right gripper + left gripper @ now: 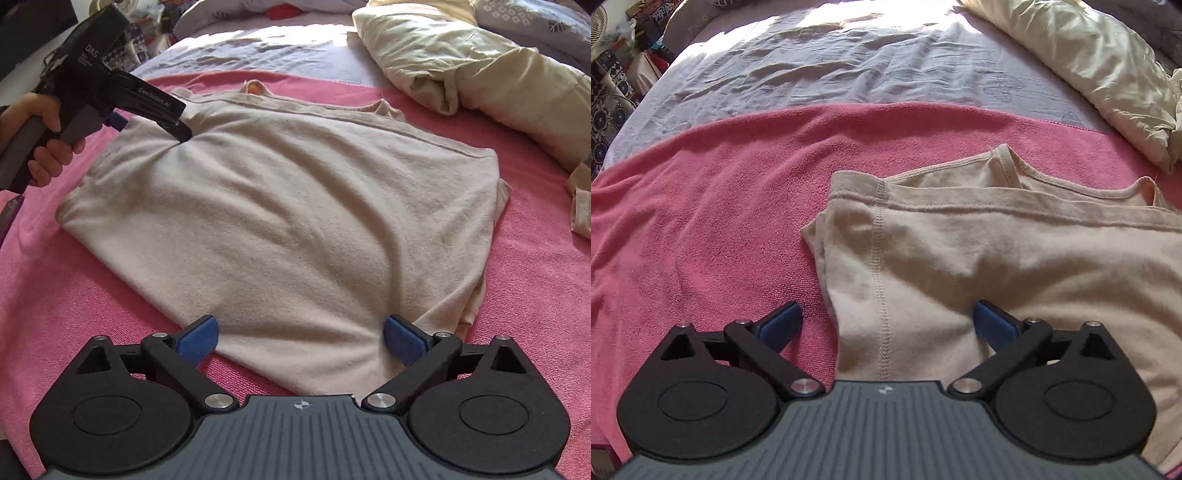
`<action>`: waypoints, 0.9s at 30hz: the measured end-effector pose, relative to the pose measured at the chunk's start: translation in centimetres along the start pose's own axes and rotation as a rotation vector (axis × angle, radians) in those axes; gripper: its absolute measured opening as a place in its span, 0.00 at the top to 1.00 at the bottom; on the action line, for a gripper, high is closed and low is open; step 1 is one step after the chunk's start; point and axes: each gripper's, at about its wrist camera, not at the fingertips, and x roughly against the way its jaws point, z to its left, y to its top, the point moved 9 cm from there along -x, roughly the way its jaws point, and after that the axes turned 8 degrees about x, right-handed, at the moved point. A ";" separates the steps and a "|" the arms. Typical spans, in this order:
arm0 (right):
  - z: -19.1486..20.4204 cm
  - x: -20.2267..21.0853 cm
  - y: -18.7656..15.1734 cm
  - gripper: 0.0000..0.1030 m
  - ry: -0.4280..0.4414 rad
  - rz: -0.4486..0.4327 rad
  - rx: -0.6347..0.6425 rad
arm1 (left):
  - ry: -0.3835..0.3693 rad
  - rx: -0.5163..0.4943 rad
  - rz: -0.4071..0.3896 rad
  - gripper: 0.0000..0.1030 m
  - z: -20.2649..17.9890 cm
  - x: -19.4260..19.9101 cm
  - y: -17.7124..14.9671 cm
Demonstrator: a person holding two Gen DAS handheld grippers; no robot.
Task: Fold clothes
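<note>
While both pairs of tongs are standing spread wide with nothing clamped, we are holding the left tongs [888, 319] over the near left edge of the beige shirt [1015, 266], one blue pad on the cloth and the other over the pink towel [701, 221]. We are keeping the right tongs [299, 338] over the shirt's near corner, which is lying loose between the parted blue pads. From the right wrist camera we are seeing the left tongs pointing down at the shirt's far left part, a hand [40, 129] wrapping the handle. The shirt is lying folded on the pink towel, which is covering the near part of the bed [812, 66]. A cream pillow [480, 74] is sitting at the far right, just beyond the towel.
</note>
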 end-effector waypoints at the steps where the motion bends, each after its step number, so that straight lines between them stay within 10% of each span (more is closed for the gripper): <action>1: 0.1 -0.1 0.0 0.00 -0.007 0.003 0.000 | -0.003 0.006 0.005 0.01 0.1 -0.1 0.0; 27: -0.1 -0.7 0.1 0.00 -0.038 0.016 -0.013 | 0.109 -0.050 0.120 0.04 -0.9 4.4 -3.4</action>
